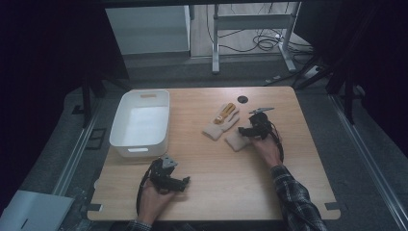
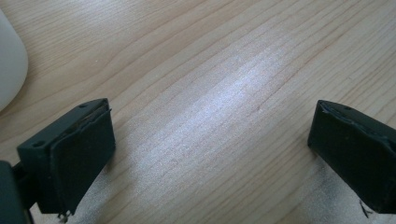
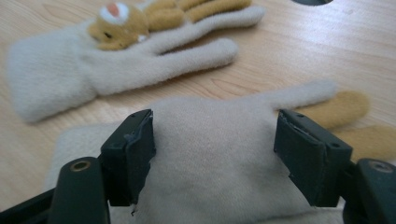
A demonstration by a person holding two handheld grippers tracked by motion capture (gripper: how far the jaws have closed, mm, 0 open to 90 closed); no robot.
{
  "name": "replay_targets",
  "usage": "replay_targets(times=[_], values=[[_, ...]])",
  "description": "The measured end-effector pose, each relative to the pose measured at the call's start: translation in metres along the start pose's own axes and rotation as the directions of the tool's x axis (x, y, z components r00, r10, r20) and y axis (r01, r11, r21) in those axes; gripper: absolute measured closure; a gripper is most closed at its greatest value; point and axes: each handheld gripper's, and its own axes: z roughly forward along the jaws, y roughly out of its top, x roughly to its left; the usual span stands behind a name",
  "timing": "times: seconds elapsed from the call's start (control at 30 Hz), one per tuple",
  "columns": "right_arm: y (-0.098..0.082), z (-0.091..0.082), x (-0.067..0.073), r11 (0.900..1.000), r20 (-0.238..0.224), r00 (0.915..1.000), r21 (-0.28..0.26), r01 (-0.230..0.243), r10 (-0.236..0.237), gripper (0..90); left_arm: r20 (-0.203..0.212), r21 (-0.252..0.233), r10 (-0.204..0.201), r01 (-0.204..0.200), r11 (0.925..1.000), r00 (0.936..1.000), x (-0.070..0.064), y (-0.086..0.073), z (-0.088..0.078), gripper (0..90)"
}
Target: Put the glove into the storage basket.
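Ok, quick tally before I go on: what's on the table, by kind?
Cream fleece gloves with tan fingers: 2, far glove lying free, near glove between the open right tongs.
White plastic bin: 1.
Hand-held tongs: 2, including the open left tongs.
Total: 5.

- Gloves: two, cream with tan fingers — far glove [image 1: 221, 121], near glove [image 1: 237, 139].
- White bin [image 1: 139, 124]: one.
- Black round disc [image 1: 242, 99]: one.
- Handheld units: two — left gripper [image 1: 185, 181], right gripper [image 1: 242, 131].
- Wooden counter [image 1: 231, 178]: one.
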Motion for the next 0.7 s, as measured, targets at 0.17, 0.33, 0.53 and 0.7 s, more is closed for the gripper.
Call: replay_targets(times=[0.17, 0.33, 0.53, 0.7], values=[[-0.001, 0.007, 0.004, 0.998, 0.021, 0.9981, 0.035, 0.057, -0.057, 32.5, 0.0, 0.0, 0.0, 0.0, 1.0, 1.0, 0.0, 0.0, 0.0, 0.7], [-0.004, 0.01, 0.006, 0.992, 0.049, 0.9912, 0.036, 0.121, -0.123, 49.0, 0.002, -0.002, 0.002, -0.002, 1.0, 1.0, 0.0, 0.0, 0.0, 1.2], [-0.005, 0.006, 0.004, 0.99, 0.048, 0.9898, 0.043, 0.133, -0.135, 56.8, 0.002, -0.002, 0.002, -0.002, 1.0, 1.0, 0.0, 0.0, 0.0, 1.3], [-0.006, -0.001, 0.0, 0.991, 0.015, 0.9919, 0.034, 0.126, -0.126, 56.7, 0.002, -0.002, 0.002, -0.002, 1.0, 1.0, 0.0, 0.0, 0.0, 1.3]])
